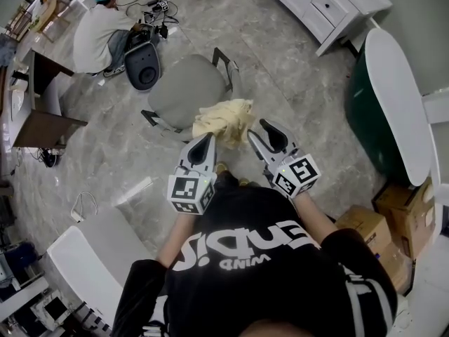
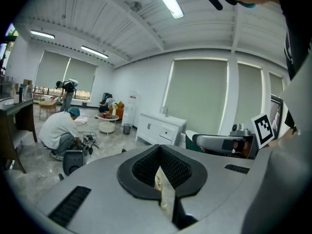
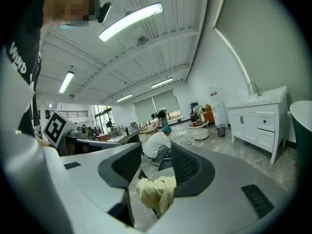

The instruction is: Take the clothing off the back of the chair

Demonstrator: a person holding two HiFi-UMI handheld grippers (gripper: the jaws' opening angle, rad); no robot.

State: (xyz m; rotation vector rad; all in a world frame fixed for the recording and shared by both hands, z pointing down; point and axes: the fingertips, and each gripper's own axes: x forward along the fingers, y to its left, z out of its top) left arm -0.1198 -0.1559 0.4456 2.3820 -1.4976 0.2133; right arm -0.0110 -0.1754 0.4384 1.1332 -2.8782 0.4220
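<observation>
one piece of clothing [image 1: 223, 120], a soft, crumpled, pale yellow cloth, sits bunched over the back edge of the one grey chair [image 1: 186, 93], between the two grippers. the chair has a smooth rounded shell and two dark armrests [image 1: 224, 62].

the left gripper [image 1: 207, 140] is a smooth grey shell with black ribbed pads [image 2: 146, 167]. its jaws are pressed together on a thin fold of the clothing, which shows as a narrow strip in the seam between them.

the right gripper [image 1: 258, 129], of the same build, has its jaws partly apart. a loose wad of the clothing hangs in the gap and lies against one pad without being pinched.

underneath is a glossy, grey marbled floor [image 1: 105, 160]. beyond the chair one person [image 1: 95, 34] in a white top crouches on it, and one white cabinet [image 1: 319, 5] stands further off.
</observation>
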